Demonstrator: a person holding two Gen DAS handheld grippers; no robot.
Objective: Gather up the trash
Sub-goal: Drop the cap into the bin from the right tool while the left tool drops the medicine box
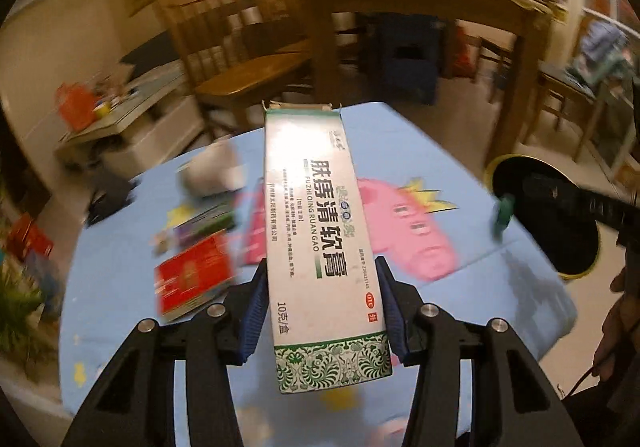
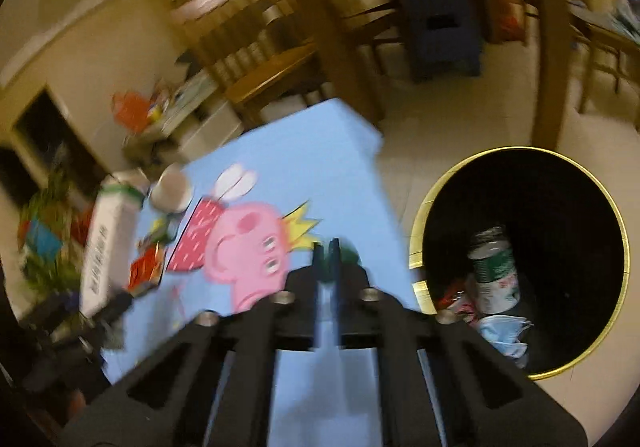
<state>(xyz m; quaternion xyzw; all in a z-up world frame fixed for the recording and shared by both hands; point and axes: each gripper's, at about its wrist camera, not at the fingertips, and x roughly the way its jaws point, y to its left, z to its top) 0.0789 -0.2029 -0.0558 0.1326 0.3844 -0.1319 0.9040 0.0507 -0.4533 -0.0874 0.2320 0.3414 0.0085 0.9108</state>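
Over blue table point(image 1: 120, 287), ointment box point(image 1: 320, 239) points away.

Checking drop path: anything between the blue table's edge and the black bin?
Right wrist view: only bare pale floor separates the blue table from the black bin. Nothing lies there.

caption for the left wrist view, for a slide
Left gripper shut on a white-and-green ointment box above the blue cartoon tablecloth, black bin at right.
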